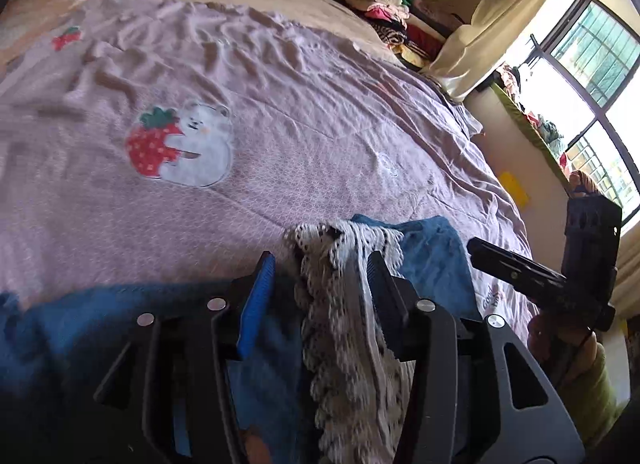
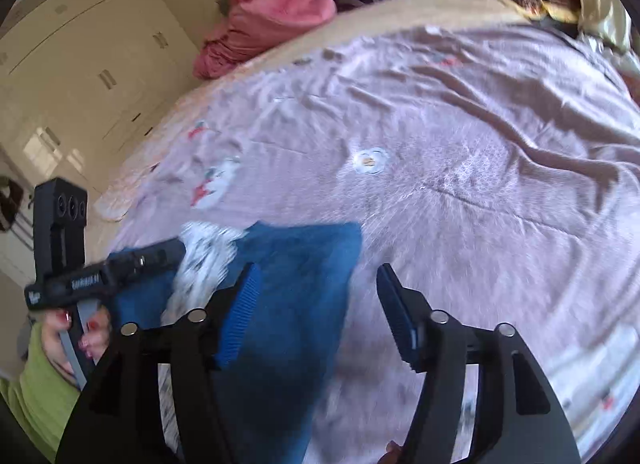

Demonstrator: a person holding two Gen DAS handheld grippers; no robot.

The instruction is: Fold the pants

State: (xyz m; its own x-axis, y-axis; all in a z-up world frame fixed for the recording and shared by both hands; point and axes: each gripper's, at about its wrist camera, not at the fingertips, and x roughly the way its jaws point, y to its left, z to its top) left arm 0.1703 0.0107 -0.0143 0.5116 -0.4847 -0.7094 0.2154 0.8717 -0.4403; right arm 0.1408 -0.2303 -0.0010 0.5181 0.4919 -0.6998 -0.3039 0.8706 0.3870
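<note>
Left gripper [image 1: 320,268]: fingers spread around a bunch of fabric; the white lace trim [image 1: 344,304] fills the gap between the pads. The right-hand pad presses on the cloth, the blue-ribbed left pad [image 1: 256,304] stands just beside it. Whether the cloth is truly pinched, I cannot tell.

Right gripper [image 2: 320,296]: jaws wide apart, nothing between the pads. Its blue left pad [image 2: 240,316] overlaps the blue cloth in view; contact unclear, frame blurred.

Pants [image 2: 296,264]: blue fabric with a white lace edge, lying at the near edge of the bed. One part runs under and through the left gripper, another blue flap [image 1: 432,256] lies flat just past its fingertips.

Left hand [image 2: 80,340]: red-painted nails, green sleeve, wrapped on the gripper's handle, seen from the right wrist view.

Opposite tool: from the left wrist view the right gripper's body [image 1: 560,264] shows at the right edge, near the blue flap.

Bedspread [image 1: 304,135]: mauve, wrinkled, printed with a bear hugging a strawberry [image 1: 180,143].

Far side: pink bedding [image 2: 264,27] piled at the head; stack of folded clothes [image 1: 384,3] beside the bed.

Room: window [image 1: 592,75] with cream curtain on one side, pale wardrobe doors [image 2: 88,63] on the other.
</note>
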